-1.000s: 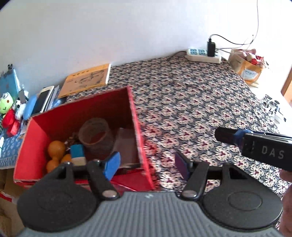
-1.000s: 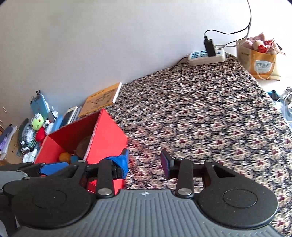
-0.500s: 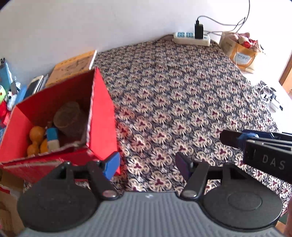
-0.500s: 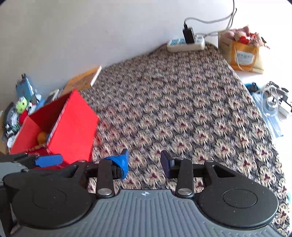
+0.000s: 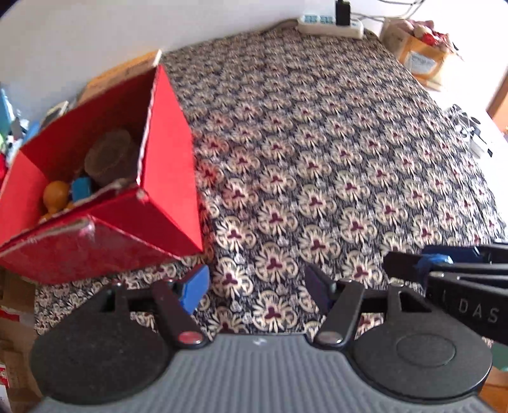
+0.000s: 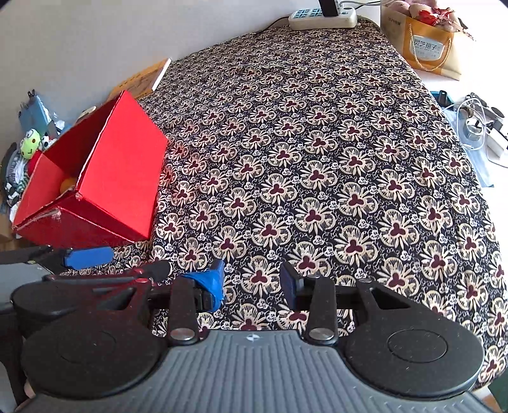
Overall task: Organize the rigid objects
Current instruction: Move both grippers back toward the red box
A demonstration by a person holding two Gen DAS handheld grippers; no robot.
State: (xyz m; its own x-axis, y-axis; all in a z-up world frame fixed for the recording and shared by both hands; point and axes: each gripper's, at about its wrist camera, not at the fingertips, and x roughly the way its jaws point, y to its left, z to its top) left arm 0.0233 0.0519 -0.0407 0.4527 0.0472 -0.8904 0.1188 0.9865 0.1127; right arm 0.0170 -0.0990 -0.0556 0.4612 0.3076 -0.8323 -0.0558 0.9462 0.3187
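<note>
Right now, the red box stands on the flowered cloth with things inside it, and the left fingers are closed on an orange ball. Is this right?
Not quite. The left gripper is open and holds nothing, as the left wrist view shows: only the flowered cloth lies between its fingers. The orange ball is inside the red box. The rest is right.

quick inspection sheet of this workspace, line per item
surface: floral patterned cloth, middle bare
job's things: open red cardboard box at the cloth's left edge, holding a brown cylindrical pot, orange balls and a blue block
clutter: yellow booklet, green frog toy, paper gift bag
grippers: left gripper open, empty; right gripper open, empty
cables: white power strip with black plug, far edge
surroundings: plain white wall
</note>
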